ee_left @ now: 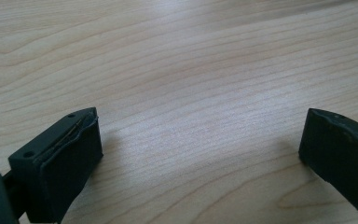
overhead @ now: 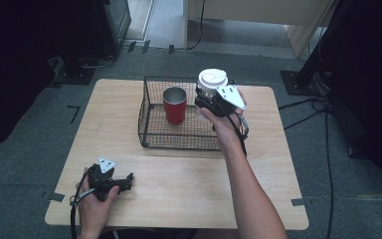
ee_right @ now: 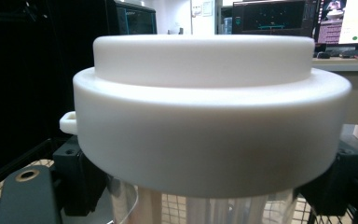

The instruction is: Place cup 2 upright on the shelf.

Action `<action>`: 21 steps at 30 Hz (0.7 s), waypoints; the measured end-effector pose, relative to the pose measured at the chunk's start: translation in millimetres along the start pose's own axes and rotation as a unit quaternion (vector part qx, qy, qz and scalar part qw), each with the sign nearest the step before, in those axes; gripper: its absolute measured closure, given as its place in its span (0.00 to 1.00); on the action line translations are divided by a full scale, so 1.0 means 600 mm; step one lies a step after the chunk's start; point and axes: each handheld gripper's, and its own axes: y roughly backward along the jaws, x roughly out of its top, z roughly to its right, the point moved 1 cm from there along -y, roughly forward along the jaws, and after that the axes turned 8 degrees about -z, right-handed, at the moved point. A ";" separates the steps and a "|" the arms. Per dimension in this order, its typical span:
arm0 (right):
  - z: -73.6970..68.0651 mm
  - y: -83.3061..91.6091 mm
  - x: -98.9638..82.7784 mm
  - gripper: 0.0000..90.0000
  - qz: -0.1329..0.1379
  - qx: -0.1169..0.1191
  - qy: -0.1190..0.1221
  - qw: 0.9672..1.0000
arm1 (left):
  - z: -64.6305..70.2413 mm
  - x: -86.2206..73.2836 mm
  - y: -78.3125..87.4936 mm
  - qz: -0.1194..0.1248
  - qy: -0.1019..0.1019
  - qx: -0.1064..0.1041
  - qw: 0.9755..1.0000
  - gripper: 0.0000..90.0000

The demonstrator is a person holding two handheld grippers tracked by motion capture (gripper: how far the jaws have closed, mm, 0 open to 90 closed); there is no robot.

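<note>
Item: clear cup with white lid [overhead: 212,79], clamped in my right gripper [overhead: 206,102] above right end of wire basket [overhead: 179,142]. Red tumbler [overhead: 175,104] upright inside basket, just beside. My left gripper [overhead: 124,181] rests on wooden table [overhead: 189,184], jaws apart, nothing between. Grey carpet, black stands around.

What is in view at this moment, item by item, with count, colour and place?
Clear plastic cup with white lid: one, held over the basket's right end.
Red metal tumbler: one, upright inside the basket.
Black wire basket: one, on the table's far half.
Light wooden table: one, on grey carpet.
Right gripper: black, shut on the cup below its lid.
Left gripper: black, open, resting low at the table's near left.
</note>
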 end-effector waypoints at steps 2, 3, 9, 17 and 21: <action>0.000 -0.011 -0.005 0.18 -0.006 -0.003 -0.001 1.000 | 0.000 0.000 0.000 -0.001 -0.001 0.000 1.000 0.00; 0.000 -0.018 -0.010 0.18 -0.010 -0.008 -0.006 1.000 | 0.000 0.000 0.000 0.000 0.000 0.000 1.000 0.00; 0.000 -0.042 -0.026 0.18 -0.019 -0.022 -0.008 1.000 | 0.000 0.000 0.000 0.000 0.000 0.000 1.000 0.00; 0.007 -0.072 -0.052 0.18 -0.043 -0.039 -0.016 0.998 | 0.000 0.000 0.000 0.000 -0.001 0.000 1.000 0.00; 0.009 -0.084 -0.066 0.18 -0.061 -0.046 -0.015 0.997 | 0.000 0.000 0.000 0.000 0.000 0.000 1.000 0.00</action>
